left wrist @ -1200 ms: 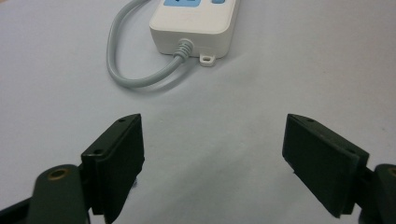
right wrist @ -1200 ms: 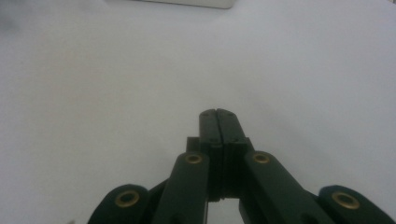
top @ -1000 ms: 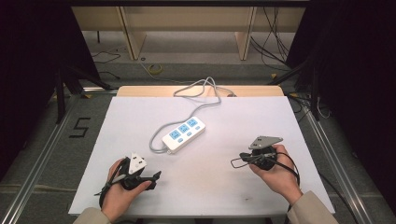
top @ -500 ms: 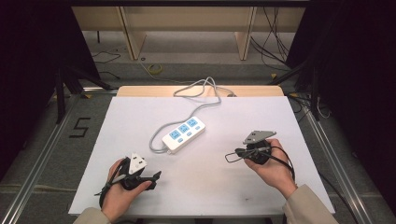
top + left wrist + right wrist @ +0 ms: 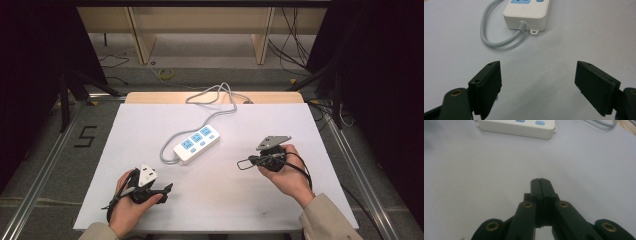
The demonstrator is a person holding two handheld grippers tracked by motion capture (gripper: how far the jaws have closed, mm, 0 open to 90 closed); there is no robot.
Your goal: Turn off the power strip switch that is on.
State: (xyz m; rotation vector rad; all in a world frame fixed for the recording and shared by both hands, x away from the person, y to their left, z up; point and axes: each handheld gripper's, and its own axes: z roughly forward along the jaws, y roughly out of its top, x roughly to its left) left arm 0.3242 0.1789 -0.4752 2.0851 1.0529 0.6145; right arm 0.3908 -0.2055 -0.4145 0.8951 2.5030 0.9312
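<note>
Shifted slightly farther and leftward: right gripper [image 5: 243, 163], jaws pressed together, empty. Left gripper [image 5: 167, 188] spread wide at near left, empty. Power strip [image 5: 197, 144] mid-table, between both. Best approached slowly, squarely across its short sides.

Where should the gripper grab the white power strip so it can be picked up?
Probably across the power strip, over its two long sides near the middle. It lies flat and is long and narrow, so jaws fit across its width, not its length. The left gripper is open with the strip's cord end ahead of it, so it could come down from above. The grey cord is loose and floppy, so avoid it.
</note>
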